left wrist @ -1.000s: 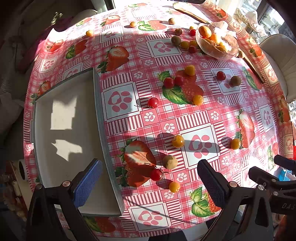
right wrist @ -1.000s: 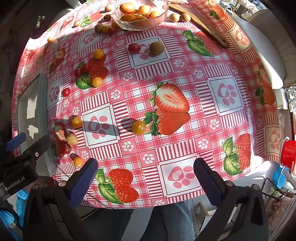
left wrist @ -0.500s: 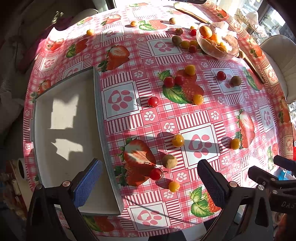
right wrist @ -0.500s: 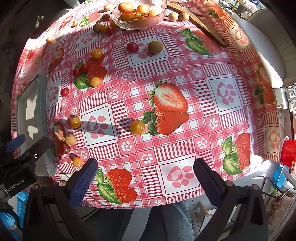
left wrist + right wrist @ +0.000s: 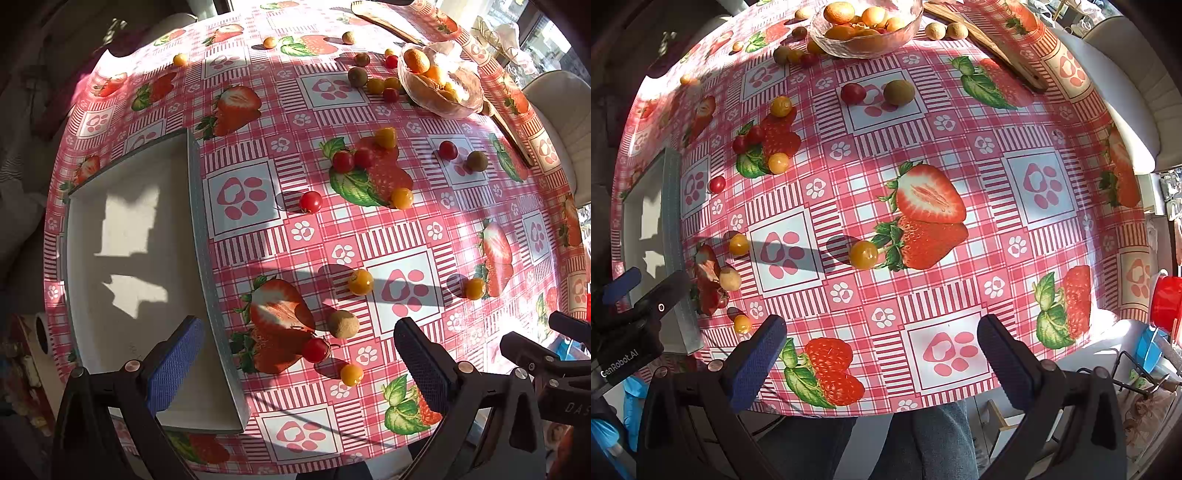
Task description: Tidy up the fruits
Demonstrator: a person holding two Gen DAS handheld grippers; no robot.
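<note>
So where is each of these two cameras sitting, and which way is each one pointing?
Left wrist: rides the left gripper, facing forward over its two open fingers at the grey tray and scattered fruit; the right gripper shows at the edge.
Right wrist: rides the right gripper, open, looking across the table's middle; the left gripper and the person's jeans show.
Shared: the tray, the glass bowl and the tan round fruit.

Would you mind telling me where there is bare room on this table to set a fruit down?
The grey tray holds nothing. The cloth right of the yellow tomato, toward the near edge, is bare too. It is crowded beside the tray's near corner, around the brown fruit, and around the glass bowl.
</note>
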